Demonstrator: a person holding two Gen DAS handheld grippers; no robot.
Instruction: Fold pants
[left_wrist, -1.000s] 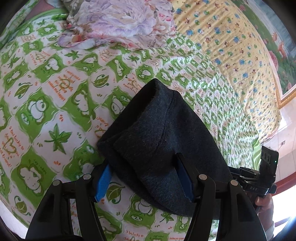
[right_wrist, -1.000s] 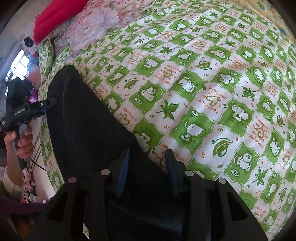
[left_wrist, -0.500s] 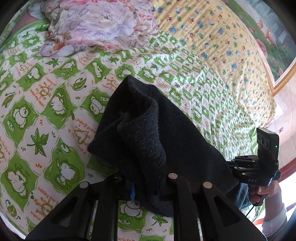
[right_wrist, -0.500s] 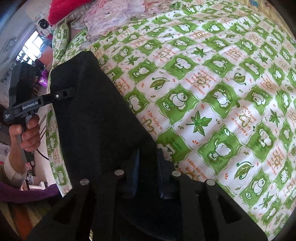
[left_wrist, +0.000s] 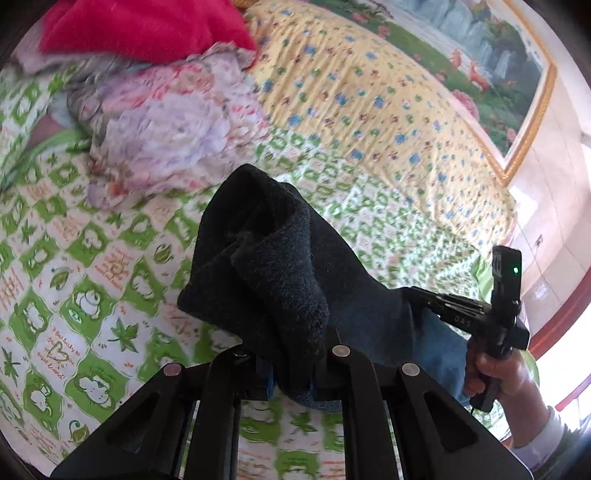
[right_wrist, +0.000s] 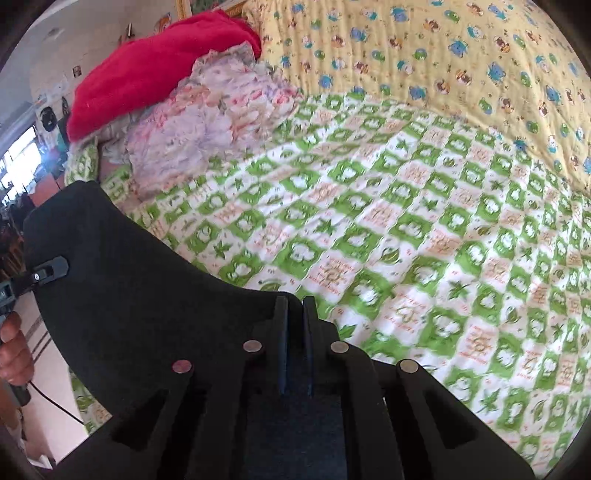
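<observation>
The dark fleece pants (left_wrist: 273, 266) hang bunched over my left gripper (left_wrist: 291, 373), which is shut on one edge and holds them above the bed. In the right wrist view the pants (right_wrist: 122, 302) stretch as a dark sheet from lower middle to the left. My right gripper (right_wrist: 294, 332) is shut on the other edge, fingers close together. Each gripper shows in the other's view: the right gripper (left_wrist: 476, 317) at the right, the left gripper (right_wrist: 40, 275) at the far left, both against the fabric.
The bed has a green frog-print sheet (right_wrist: 406, 258) and a yellow patterned quilt (left_wrist: 369, 96) behind. A floral bundle (left_wrist: 173, 129) and a red blanket (right_wrist: 155, 77) lie at the far end. A framed picture (left_wrist: 491, 59) hangs on the wall.
Both grippers closed on the pants' edge and lifted it off the bed. The fabric now hangs bunched and the views tilt up toward the far end of the bed.
</observation>
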